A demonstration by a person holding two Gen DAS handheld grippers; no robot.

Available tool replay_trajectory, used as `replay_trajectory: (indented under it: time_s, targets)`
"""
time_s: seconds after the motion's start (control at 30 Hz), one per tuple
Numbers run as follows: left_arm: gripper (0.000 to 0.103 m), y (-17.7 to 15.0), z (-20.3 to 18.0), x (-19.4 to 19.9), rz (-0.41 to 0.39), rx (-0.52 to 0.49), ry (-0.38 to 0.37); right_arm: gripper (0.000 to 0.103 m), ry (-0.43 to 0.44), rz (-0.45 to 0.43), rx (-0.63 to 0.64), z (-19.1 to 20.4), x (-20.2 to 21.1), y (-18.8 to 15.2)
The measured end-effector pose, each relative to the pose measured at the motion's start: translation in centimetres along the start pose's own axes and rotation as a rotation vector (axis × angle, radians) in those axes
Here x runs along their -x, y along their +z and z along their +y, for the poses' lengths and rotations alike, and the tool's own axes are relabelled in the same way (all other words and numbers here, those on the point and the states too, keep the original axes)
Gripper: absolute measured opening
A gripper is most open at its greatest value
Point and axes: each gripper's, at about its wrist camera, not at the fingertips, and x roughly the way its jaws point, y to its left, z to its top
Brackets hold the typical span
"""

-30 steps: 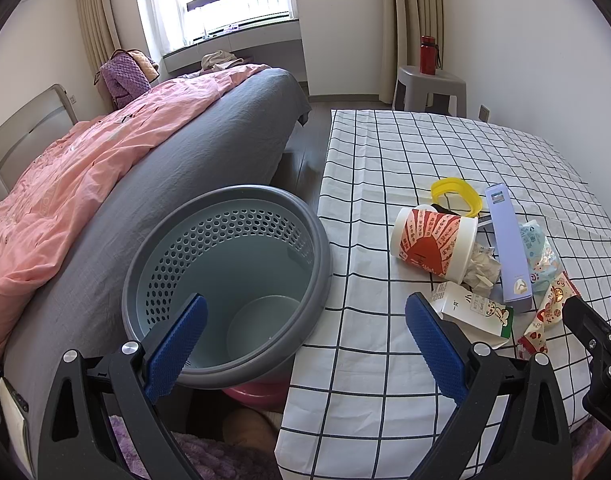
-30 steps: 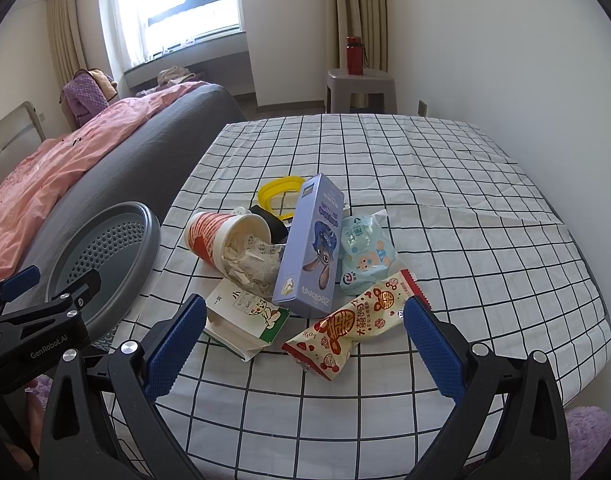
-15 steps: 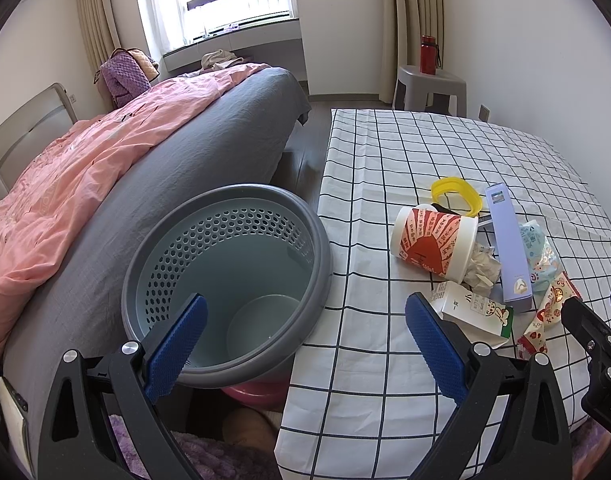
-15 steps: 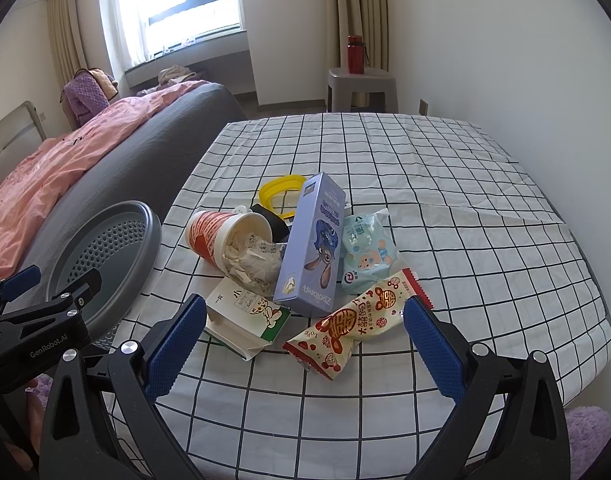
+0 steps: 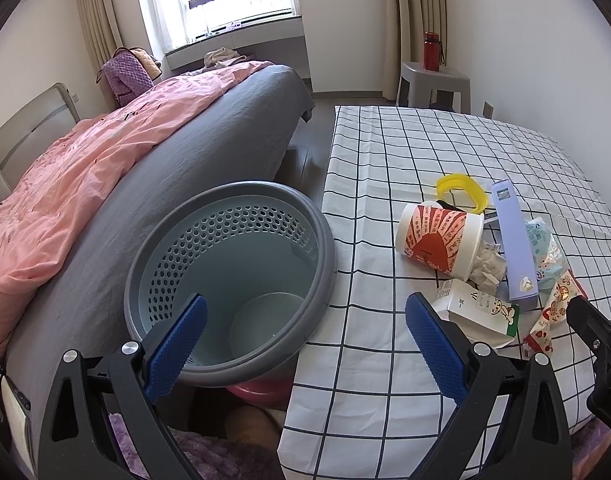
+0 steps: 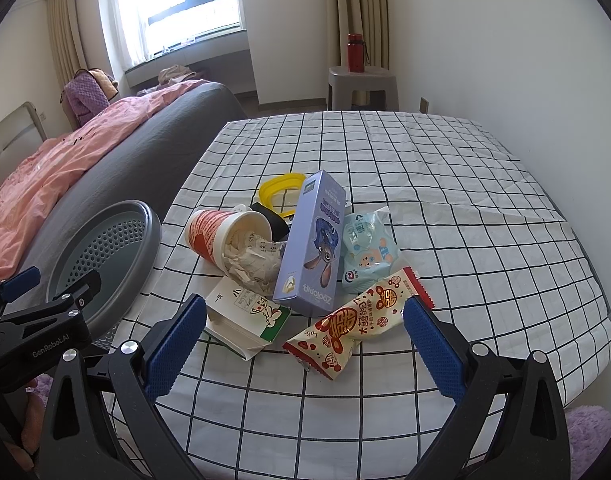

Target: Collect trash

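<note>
Both your left gripper and right gripper gape wide, holding nothing. Your grey perforated plastic laundry basket beside the checked tablecloth holds nothing, seen only from the left wrist. Your tipped red-and-white paper cup spills crumpled paper, its mouth visible only from the right.

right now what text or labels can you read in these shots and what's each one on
"ZOOTOPIA", printed upside down: purple box.
"GenRobot.AI": left gripper body, seen from the right wrist.
"Love": red and cream snack wrapper; its large Chinese characters are visible, the small print is too small.
Paper cup, white carton and blue pouch: print too small or blurred.
</note>
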Motion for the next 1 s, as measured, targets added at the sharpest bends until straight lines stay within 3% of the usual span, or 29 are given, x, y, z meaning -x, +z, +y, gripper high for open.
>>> replay_trajectory:
  time_s: [0.6, 1.0]
  targets:
    - [0.095, -0.3, -1.5, -1.3, 0.028, -0.002, -0.036, 0.097, 0.033, 0.062, -0.060, -3.7, -2.2, -0.9]
    - [0.095, -1.2, -2.7, -3.6, 0.088, 0.009, -0.037, 0.097, 0.040, 0.160, -0.095, -5.3, -5.9, -2.0]
